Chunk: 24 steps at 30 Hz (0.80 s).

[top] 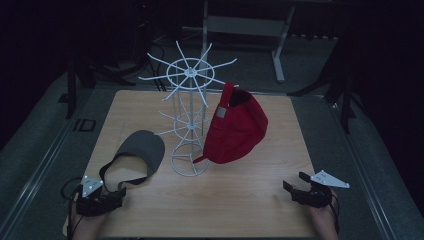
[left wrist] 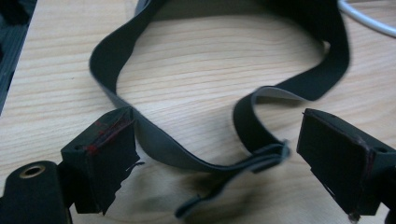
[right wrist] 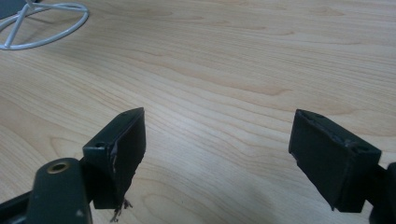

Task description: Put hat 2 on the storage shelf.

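Two hats share the surface: a grey visor (top: 142, 152) lies flat at about eight o'clock from the white wire rack (top: 189, 117), and a red cap (top: 236, 127) hangs on the rack's three o'clock side. The left gripper (top: 102, 197) sits low with its jaws wide around the visor's strap (left wrist: 187, 156), not yet pinching it. The right gripper (top: 307, 190) hovers over bare wood at five o'clock, jaws also wide and empty. Likely risks: the thin, floppy strap slips out as the jaws close, or a lifted visor snags a rack prong and tips it.
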Each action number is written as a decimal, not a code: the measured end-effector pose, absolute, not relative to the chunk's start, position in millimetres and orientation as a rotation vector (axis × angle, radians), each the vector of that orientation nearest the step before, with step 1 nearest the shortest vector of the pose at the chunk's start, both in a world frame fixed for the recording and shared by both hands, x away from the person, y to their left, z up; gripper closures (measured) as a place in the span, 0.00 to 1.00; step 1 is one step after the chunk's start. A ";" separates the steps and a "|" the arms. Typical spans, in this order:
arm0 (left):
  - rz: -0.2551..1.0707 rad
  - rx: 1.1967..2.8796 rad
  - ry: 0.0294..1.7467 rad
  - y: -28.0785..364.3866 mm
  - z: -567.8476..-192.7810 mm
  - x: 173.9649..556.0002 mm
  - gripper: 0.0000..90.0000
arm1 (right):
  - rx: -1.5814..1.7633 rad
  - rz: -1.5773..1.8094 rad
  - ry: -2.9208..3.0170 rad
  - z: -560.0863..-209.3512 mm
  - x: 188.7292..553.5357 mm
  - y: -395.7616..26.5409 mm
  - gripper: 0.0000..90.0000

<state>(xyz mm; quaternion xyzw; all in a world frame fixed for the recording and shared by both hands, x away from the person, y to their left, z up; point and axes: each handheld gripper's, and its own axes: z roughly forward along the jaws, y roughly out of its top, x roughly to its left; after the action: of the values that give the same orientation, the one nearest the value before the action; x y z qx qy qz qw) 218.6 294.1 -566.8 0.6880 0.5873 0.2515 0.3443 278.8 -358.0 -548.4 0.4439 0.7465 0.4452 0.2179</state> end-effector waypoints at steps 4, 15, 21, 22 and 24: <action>0.667 1.802 1.562 292.9 -568.1 222.7 0.18 | 1.235 1.222 2.051 -551.6 278.6 -357.6 0.21; 0.726 1.775 1.646 295.3 -568.5 223.5 0.60 | 1.291 1.215 2.005 -556.1 277.5 -365.8 0.21; 0.729 1.756 1.669 301.7 -567.8 224.5 0.87 | 1.294 1.211 2.008 -556.1 277.6 -365.8 0.21; 0.730 1.771 1.657 301.4 -567.7 224.8 0.91 | 1.295 1.211 2.008 -556.1 277.5 -365.8 0.21; 0.737 1.798 1.633 299.7 -566.8 224.7 0.93 | 1.297 1.214 2.008 -556.1 277.6 -366.2 0.21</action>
<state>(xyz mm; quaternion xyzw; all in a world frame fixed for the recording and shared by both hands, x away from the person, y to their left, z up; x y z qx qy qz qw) 224.7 299.7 -566.8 0.6763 0.6144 0.2772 0.2970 277.6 -366.2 -556.1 0.4709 0.7293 0.4409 0.2282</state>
